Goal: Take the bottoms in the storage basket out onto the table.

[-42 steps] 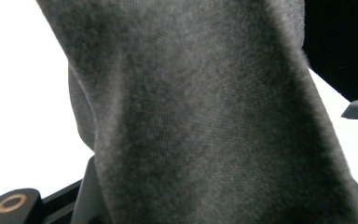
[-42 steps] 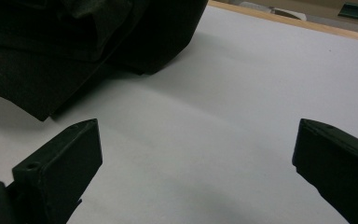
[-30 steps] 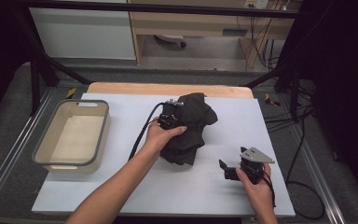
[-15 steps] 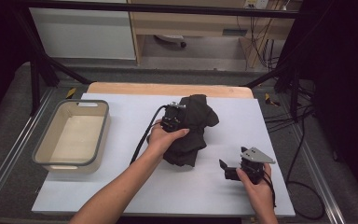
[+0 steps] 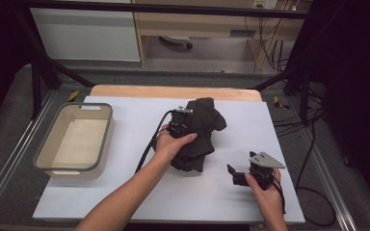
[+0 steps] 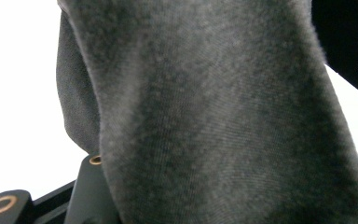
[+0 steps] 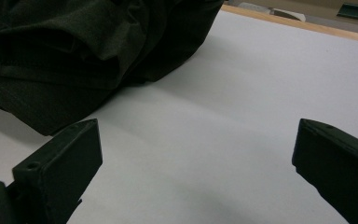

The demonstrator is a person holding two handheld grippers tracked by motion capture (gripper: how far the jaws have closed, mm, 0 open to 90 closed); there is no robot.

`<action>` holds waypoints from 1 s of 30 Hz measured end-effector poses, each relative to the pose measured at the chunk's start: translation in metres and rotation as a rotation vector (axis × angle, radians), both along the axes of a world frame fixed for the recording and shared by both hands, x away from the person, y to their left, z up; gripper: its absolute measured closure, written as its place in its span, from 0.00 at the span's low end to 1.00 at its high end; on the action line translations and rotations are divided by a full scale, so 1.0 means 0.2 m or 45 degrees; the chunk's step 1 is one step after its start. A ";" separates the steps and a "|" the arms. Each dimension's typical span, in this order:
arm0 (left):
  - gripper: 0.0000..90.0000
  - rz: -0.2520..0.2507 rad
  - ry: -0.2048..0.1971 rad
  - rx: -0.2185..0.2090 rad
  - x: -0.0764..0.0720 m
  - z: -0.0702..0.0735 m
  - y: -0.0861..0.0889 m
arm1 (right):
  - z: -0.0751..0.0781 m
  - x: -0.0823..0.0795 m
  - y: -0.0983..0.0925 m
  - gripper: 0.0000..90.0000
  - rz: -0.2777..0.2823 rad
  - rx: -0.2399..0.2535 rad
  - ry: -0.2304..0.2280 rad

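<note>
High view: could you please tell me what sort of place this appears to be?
Probably a lab recording bench rather than a home: a white work table inside a black metal frame, loose cables alongside, and a person's hand-held tongs, the left tongs at a dark cloth.

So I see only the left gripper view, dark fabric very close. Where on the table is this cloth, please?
Observer: The dark cloth lies bunched near the middle of the white table, under the left tongs.
Operator: And the right tongs?
Observer: The right tongs are open with nothing between them, low over the table near the cloth's edge.
Operator: Anything else there?
Observer: A beige bin stands at the table's left edge, nothing in it.
</note>
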State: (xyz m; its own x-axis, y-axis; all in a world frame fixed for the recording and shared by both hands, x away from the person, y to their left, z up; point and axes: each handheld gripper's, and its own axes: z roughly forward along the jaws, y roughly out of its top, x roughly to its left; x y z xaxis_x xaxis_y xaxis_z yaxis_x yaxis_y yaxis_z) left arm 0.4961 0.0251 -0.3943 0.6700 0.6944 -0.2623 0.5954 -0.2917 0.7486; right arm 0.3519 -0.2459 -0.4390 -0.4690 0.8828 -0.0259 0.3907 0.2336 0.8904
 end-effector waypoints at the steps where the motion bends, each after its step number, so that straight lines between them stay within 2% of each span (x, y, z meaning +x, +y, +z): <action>1: 0.47 0.000 -0.002 0.004 0.00 0.00 0.00 | 0.00 0.00 0.00 0.02 -0.002 0.001 0.001; 8: 0.39 0.016 -0.034 0.020 0.00 -0.02 -0.04 | 0.00 0.00 0.00 0.02 -0.003 0.001 -0.002; 13: 0.27 -0.010 -0.076 0.038 0.00 -0.03 -0.10 | 0.00 -0.01 0.00 0.02 -0.005 -0.002 -0.004; 14: 0.23 -0.018 -0.074 0.025 0.01 -0.03 -0.11 | 0.00 -0.01 0.00 0.02 -0.009 0.000 -0.006; 16: 0.15 -0.015 -0.066 -0.043 0.01 -0.02 -0.11 | 0.01 -0.01 0.00 0.02 -0.005 -0.002 -0.007; 18: 0.13 -0.012 -0.081 -0.097 0.01 0.00 -0.12 | 0.01 -0.01 0.00 0.02 -0.004 -0.005 -0.006; 20: 0.10 -0.008 -0.087 -0.103 0.01 0.02 -0.12 | 0.01 -0.01 0.00 0.03 0.002 0.001 -0.005; 25: 0.09 -0.006 -0.145 -0.130 -0.01 0.07 -0.11 | 0.00 -0.01 0.00 0.03 0.006 0.001 0.003; 27: 0.09 -0.011 -0.191 -0.139 -0.02 0.09 -0.10 | 0.00 -0.01 0.00 0.02 0.002 0.001 -0.001; 30: 0.08 -0.019 -0.197 -0.129 -0.02 0.12 -0.10 | 0.01 -0.01 0.00 0.02 -0.002 0.007 0.002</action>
State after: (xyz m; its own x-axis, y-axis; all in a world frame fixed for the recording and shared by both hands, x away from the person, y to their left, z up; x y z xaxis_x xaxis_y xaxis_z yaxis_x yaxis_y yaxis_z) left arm 0.4930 0.0054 -0.3710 0.7176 0.6596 -0.2238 0.4674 -0.2178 0.8568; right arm 0.3490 -0.2465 -0.4378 -0.4674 0.8838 -0.0201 0.3928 0.2280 0.8909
